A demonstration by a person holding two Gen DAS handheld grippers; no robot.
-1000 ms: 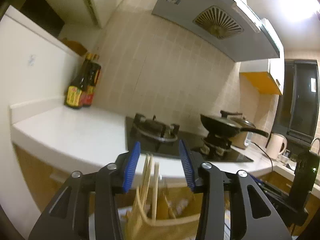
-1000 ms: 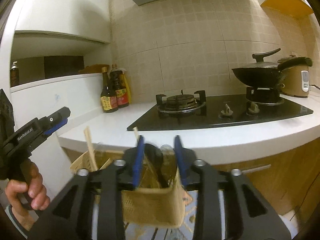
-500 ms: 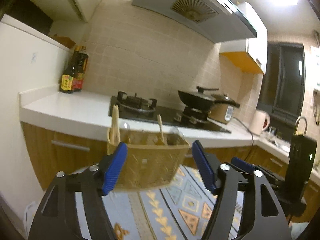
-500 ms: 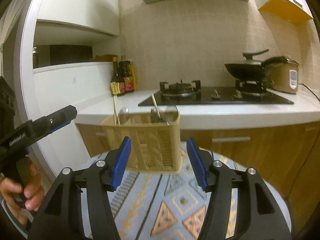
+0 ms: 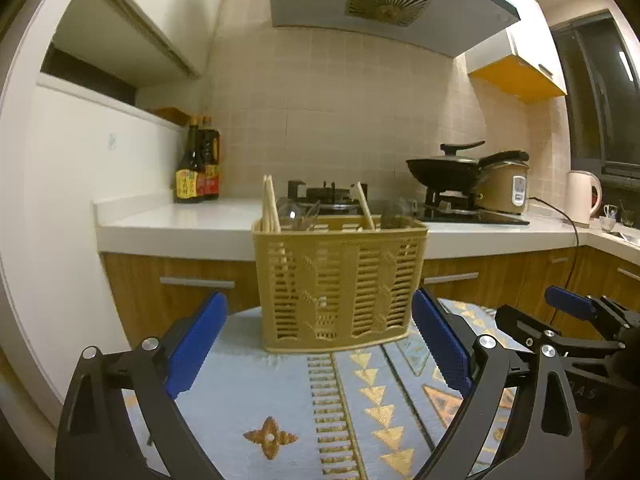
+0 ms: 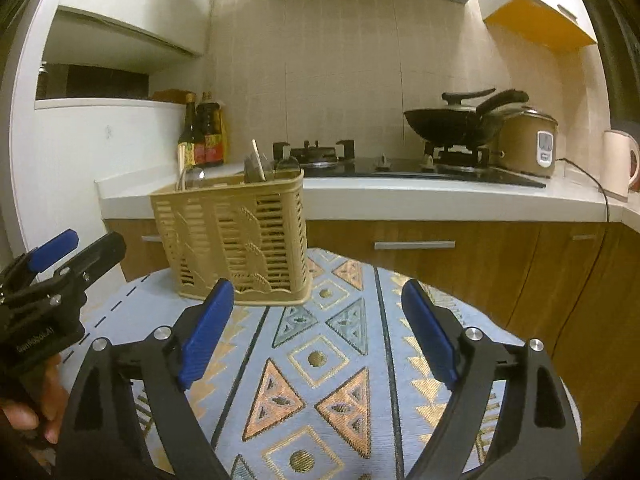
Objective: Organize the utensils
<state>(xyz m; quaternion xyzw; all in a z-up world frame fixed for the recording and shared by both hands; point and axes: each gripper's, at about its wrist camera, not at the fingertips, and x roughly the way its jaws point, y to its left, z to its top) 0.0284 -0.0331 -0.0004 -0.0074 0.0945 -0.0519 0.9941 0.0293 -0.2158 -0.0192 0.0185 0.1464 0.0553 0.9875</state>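
Note:
A tan slotted utensil basket (image 5: 338, 284) (image 6: 236, 240) stands upright on a patterned blue tablecloth (image 5: 344, 412) (image 6: 320, 360). Wooden chopsticks (image 5: 270, 210) and spoon handles stick out of its top. My left gripper (image 5: 320, 344) sits just short of the basket, jaws still opening, nothing between the pads. My right gripper (image 6: 316, 332) is drawn back to the basket's right, jaws opening too, with only cloth between them. Each gripper shows at the edge of the other's view.
Behind the table runs a white counter (image 5: 180, 224) with a gas hob (image 6: 320, 158), a black wok (image 5: 448, 168), a rice cooker (image 6: 528, 142), sauce bottles (image 5: 198, 172) and a kettle (image 5: 584, 196). Wooden drawers lie below. A hand (image 6: 36, 412) holds the left gripper.
Both grippers have opened wide and pulled back and down from the basket, which now stands alone on the cloth. Earlier their jaws were closer together right at the basket's rim.

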